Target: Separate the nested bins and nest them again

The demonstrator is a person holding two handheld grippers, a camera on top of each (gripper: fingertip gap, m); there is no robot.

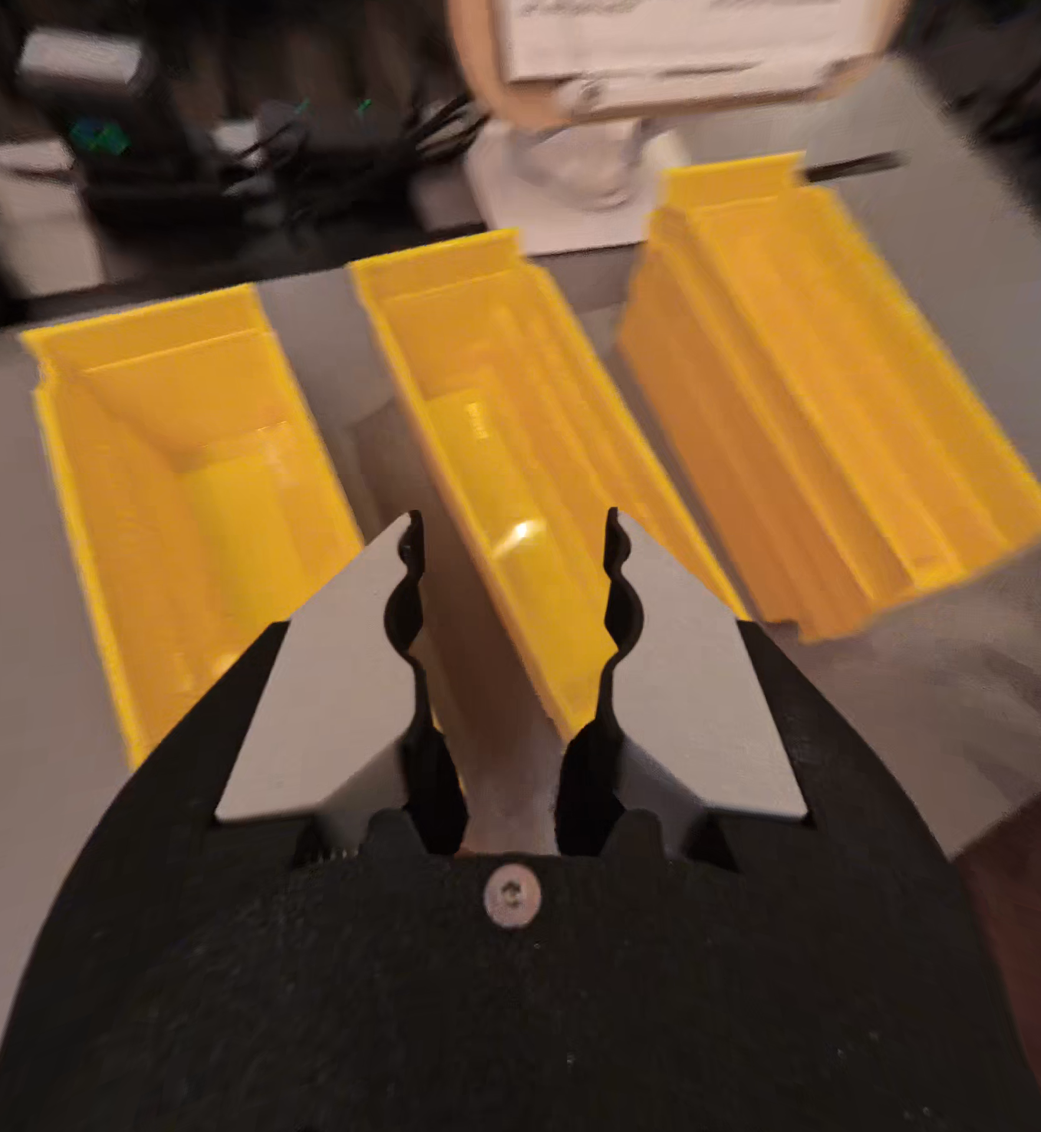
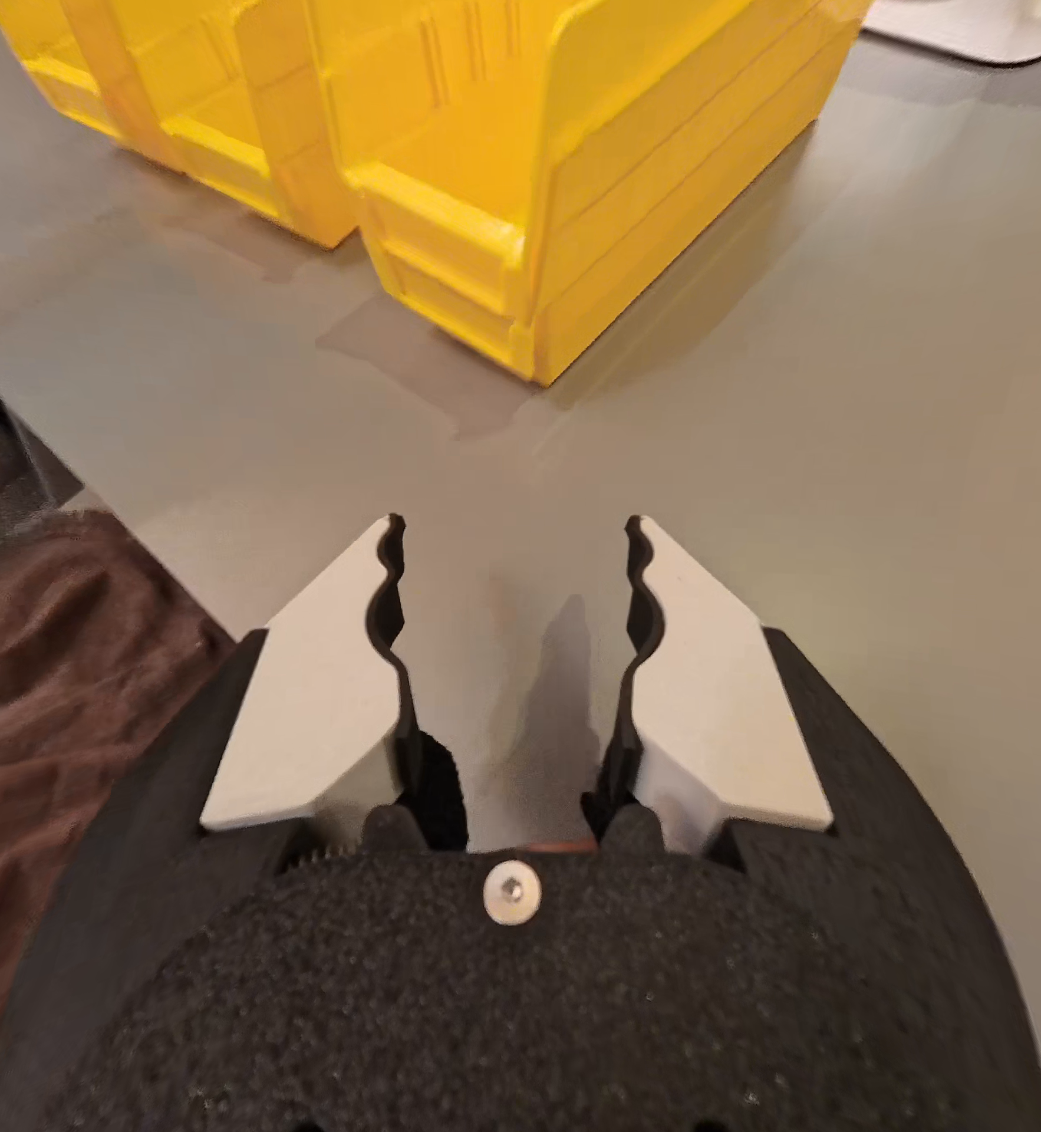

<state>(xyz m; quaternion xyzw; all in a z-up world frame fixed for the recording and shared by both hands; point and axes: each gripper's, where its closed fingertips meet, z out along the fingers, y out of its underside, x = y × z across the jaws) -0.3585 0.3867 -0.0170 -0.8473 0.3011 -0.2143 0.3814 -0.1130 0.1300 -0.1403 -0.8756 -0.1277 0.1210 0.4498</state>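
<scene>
Narrow table (image 1: 316, 343) gaps between three yellow bins (image 1: 199, 490), bare table ahead of the nearest bin (image 2: 597, 245)

The left claw (image 1: 512, 520) is wide open. Its two fingers stand apart, with a clear gap between the tips. Each finger has a light grey outside and a black wavy pad inside. Nothing sits between them. The claw tips down a little.

The right claw (image 2: 515, 524) is wide open too. Its fingers (image 2: 322, 661) look the same, grey outside and black wavy inside. Nothing sits between them either. It points forward and down.
</scene>
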